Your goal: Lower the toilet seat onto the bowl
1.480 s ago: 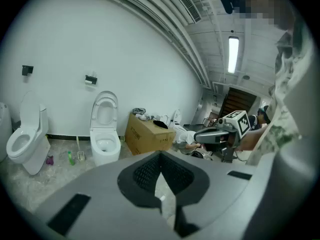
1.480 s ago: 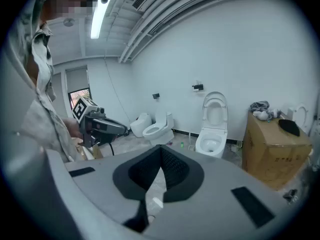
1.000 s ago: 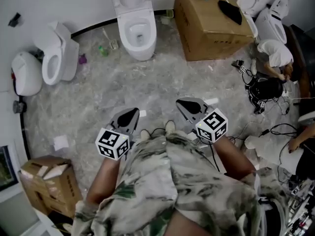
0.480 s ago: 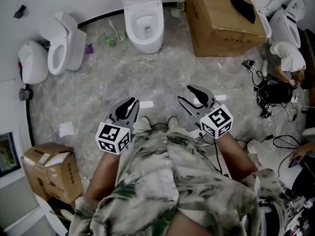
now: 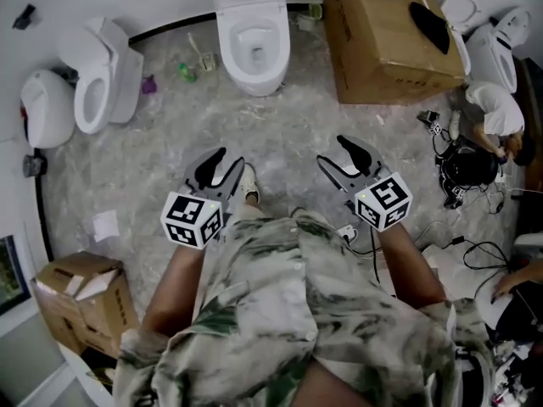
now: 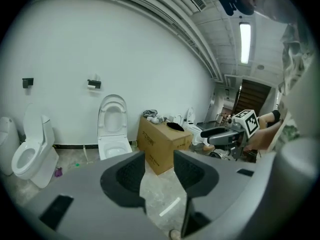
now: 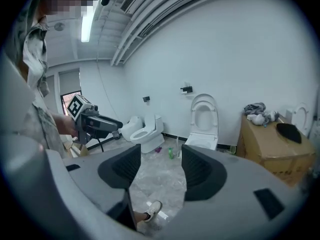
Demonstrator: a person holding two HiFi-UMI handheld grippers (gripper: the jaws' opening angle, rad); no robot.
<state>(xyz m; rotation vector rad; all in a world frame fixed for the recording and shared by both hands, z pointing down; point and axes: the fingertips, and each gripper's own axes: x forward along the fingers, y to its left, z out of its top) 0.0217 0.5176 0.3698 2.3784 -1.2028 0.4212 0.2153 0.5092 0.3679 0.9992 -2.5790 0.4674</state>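
Toilet seat (image 6: pixel 112 115) stands raised, upright against the white wall above its bowl (image 6: pixel 114 149), and it is well apart from both of my grippers, with a stretch of grey marbled floor (image 5: pixel 280 134) between us. From my head view the toilet sits at the top middle of the room, ahead of me and roughly between the lines my two grippers point along.

My left gripper (image 5: pixel 222 163) is held low in front of my body. Its jaws have just been opening and now stand spread with nothing between them, only floor showing through the gap. In the left gripper view the seat and bowl appear above and to the left of that gap, over the left jaw.

My right gripper (image 5: pixel 334 151) is held beside it on the other side. Its jaws have also just been opening, and they stand wide apart and empty. In the right gripper view the raised seat shows just right of the gap, above the right jaw.

Neither gripper touches the toilet. A large cardboard box (image 5: pixel 394 45) stands just to the right of the toilet, and a second toilet (image 5: pixel 97 87) stands off to the left by the wall. My shoe (image 5: pixel 249 185) shows on the floor just beside the left gripper.
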